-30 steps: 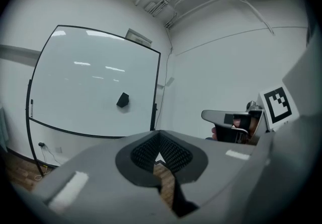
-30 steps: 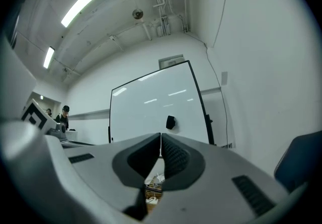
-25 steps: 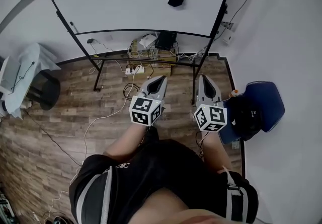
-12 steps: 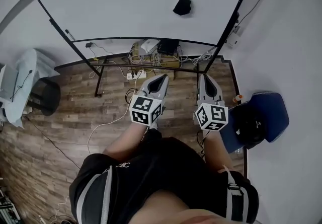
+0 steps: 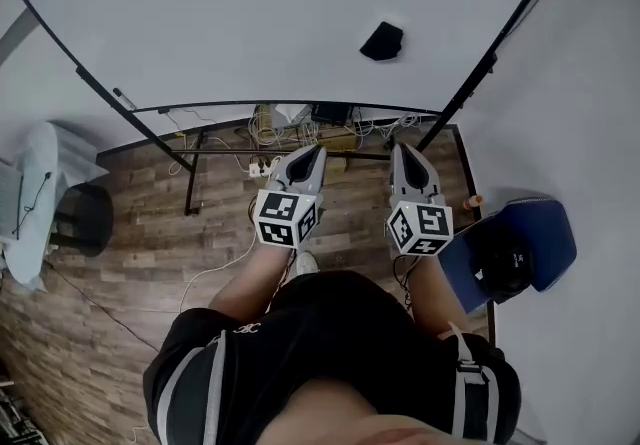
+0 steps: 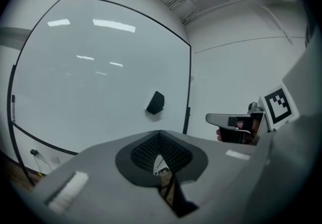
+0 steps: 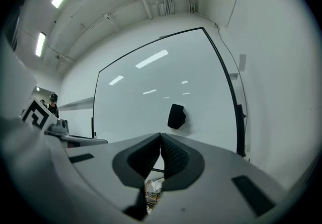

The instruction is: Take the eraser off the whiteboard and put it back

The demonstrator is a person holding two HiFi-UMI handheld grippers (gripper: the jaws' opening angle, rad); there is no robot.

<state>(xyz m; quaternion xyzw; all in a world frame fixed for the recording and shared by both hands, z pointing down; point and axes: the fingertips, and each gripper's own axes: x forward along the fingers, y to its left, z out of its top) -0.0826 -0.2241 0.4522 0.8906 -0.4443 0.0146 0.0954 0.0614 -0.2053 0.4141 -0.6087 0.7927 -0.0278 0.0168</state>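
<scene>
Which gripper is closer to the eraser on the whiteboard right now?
The right gripper: the eraser sits almost straight ahead of its tips in the head view, while the left gripper is offset farther to the eraser's left.

The person stands with both arms held out in front of the body, elbows bent, a tool in each hand. The left hand-held gripper [image 5: 316,151] and the right hand-held gripper [image 5: 402,149] sit side by side, near each other but apart, roughly parallel, pointing forward and about level. Each one's jaws are pressed together at the tips with nothing between them. The left marker cube [image 5: 288,219] and the right marker cube [image 5: 420,229] ride at the rear of the tools, just ahead of the bare forearms [image 5: 250,285]. Black short sleeves [image 5: 190,373] cover the upper arms.
</scene>
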